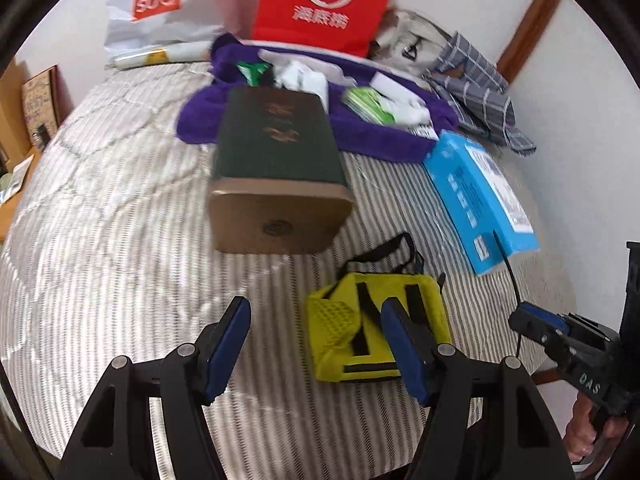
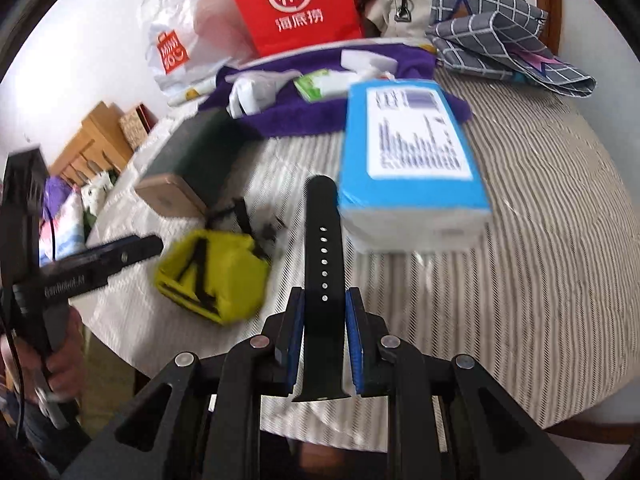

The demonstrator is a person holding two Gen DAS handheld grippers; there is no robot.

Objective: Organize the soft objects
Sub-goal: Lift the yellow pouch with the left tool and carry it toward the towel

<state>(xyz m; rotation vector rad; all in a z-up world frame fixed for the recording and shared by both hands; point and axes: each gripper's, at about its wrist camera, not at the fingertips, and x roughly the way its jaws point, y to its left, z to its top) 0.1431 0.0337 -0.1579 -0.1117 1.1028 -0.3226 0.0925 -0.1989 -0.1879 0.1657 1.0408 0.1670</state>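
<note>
A yellow-green pouch (image 1: 360,336) with black straps lies on the striped cover near the table's front edge; it also shows in the right wrist view (image 2: 216,276). My left gripper (image 1: 316,336) hovers open just left of it, the right finger overlapping the pouch, nothing between the pads. My right gripper (image 2: 323,320) is shut on a black perforated strap (image 2: 323,236) that sticks up and forward from the pads. The right gripper (image 1: 532,320) shows at the far right of the left wrist view, and the left gripper (image 2: 132,250) at the left of the right wrist view.
A dark green box (image 1: 276,164) with a tan end and a blue box (image 2: 412,152) lie mid-table. Behind are a purple towel (image 1: 384,136) with white and green packets, a red paper bag (image 1: 324,4), a white plastic bag (image 1: 160,4), a beige bag (image 2: 396,4) and checked cloth (image 2: 500,44).
</note>
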